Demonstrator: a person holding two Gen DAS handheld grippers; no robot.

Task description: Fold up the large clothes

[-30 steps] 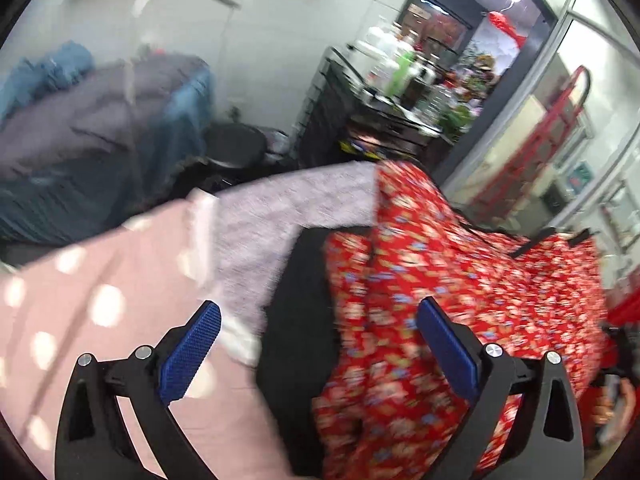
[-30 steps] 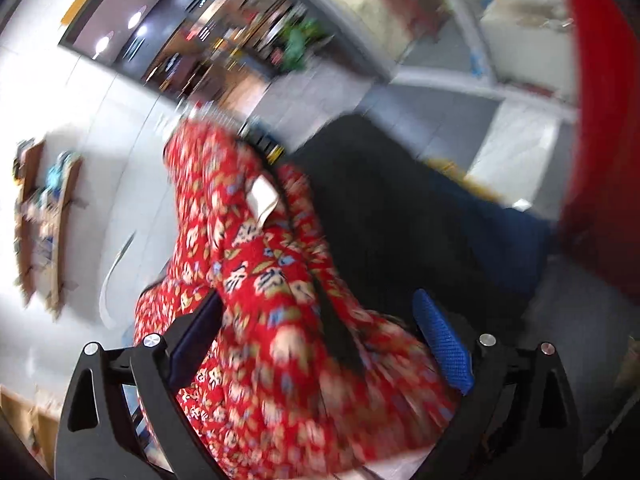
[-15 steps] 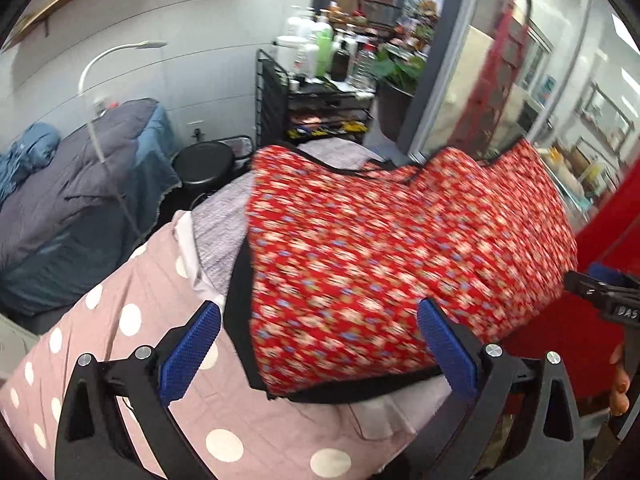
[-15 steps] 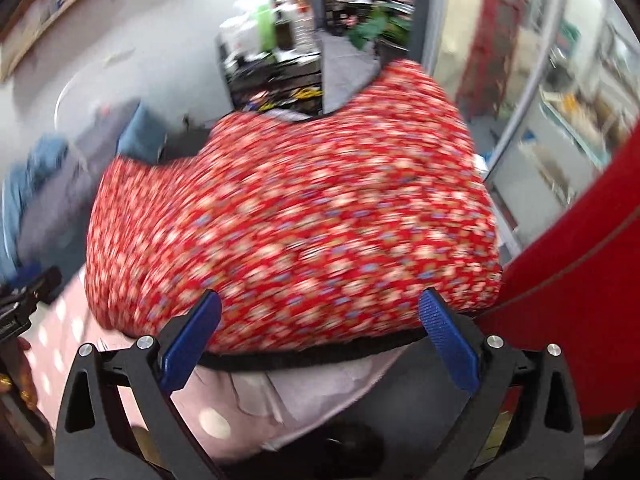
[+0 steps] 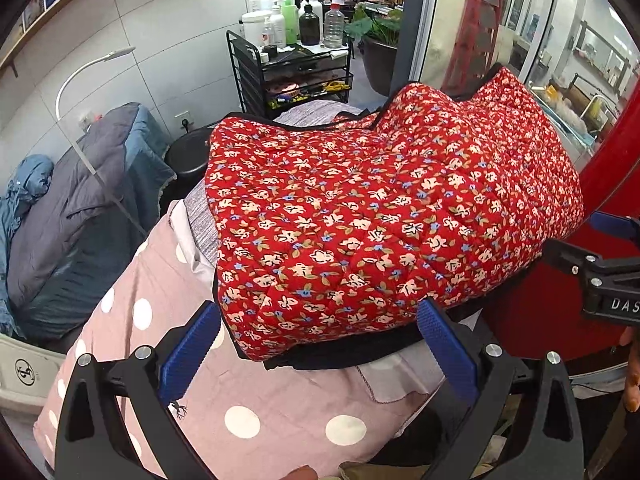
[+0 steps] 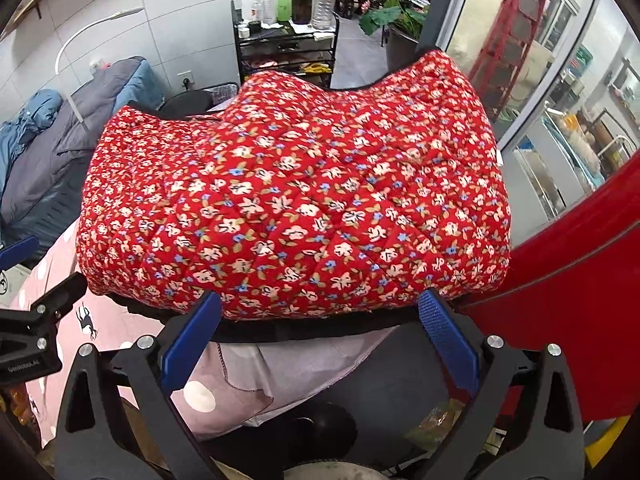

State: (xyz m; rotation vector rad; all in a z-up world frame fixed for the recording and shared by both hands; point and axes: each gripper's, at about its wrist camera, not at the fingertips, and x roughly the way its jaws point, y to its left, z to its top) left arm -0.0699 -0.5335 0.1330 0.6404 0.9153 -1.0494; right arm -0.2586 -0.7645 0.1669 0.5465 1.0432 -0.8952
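On top of the pink polka-dot bedding (image 5: 248, 396) lies the red floral quilted garment (image 5: 380, 220), folded into a thick bundle with its black lining showing along the near edge. I see my left gripper (image 5: 320, 344) just short of that near edge, blue pads spread wide and holding nothing. My right gripper (image 6: 320, 340) sits at the same edge further right along the garment, fingers likewise wide apart and empty. Beyond the garment stands a black wire cart (image 6: 286, 46) carrying bottles. Left of the garment I see grey and blue bedding (image 5: 76, 208) heaped up.
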